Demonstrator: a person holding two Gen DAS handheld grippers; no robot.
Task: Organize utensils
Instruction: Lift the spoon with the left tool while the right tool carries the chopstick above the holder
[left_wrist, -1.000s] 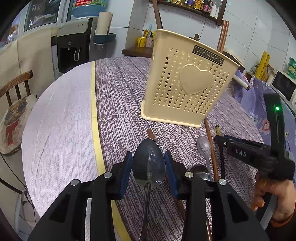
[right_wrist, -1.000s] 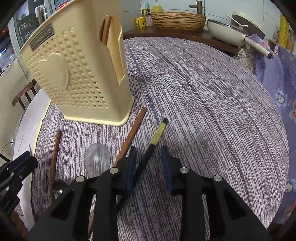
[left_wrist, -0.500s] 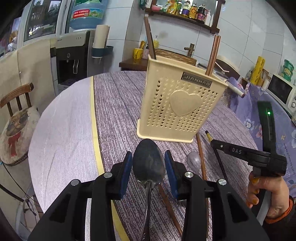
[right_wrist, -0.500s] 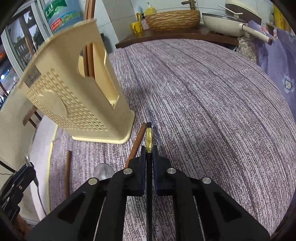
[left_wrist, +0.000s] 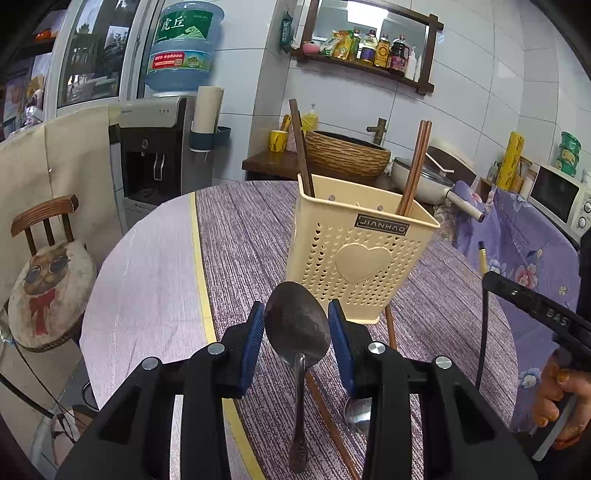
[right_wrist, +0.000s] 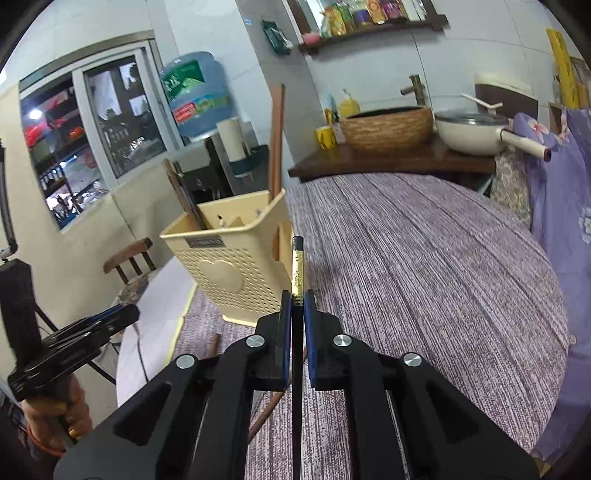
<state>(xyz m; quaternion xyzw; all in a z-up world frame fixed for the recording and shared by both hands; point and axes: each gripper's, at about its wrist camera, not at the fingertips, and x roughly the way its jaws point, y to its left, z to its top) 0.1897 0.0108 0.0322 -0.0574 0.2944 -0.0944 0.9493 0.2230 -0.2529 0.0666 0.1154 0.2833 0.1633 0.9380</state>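
Observation:
A cream perforated utensil holder (left_wrist: 354, 251) with a heart on its front stands on the round table, with brown chopsticks (left_wrist: 415, 166) standing in it. My left gripper (left_wrist: 296, 325) is shut on a metal spoon (left_wrist: 297, 325), bowl up, lifted in front of the holder. My right gripper (right_wrist: 297, 302) is shut on a black chopstick with a gold band (right_wrist: 297, 269), raised beside the holder (right_wrist: 229, 273). It also shows in the left wrist view (left_wrist: 482, 258). A brown chopstick (left_wrist: 328, 417) and another spoon (left_wrist: 358, 413) lie on the table.
The table has a purple striped cloth (right_wrist: 424, 258). A wooden chair with a cat cushion (left_wrist: 48, 280) stands at the left. A side counter behind holds a wicker basket (right_wrist: 388, 125) and a white pan (right_wrist: 476, 133). A water dispenser (left_wrist: 159, 147) stands at the back.
My right gripper shut on the black chopstick and lifted it off the table. My left gripper rose with the spoon, so the holder's top shows.

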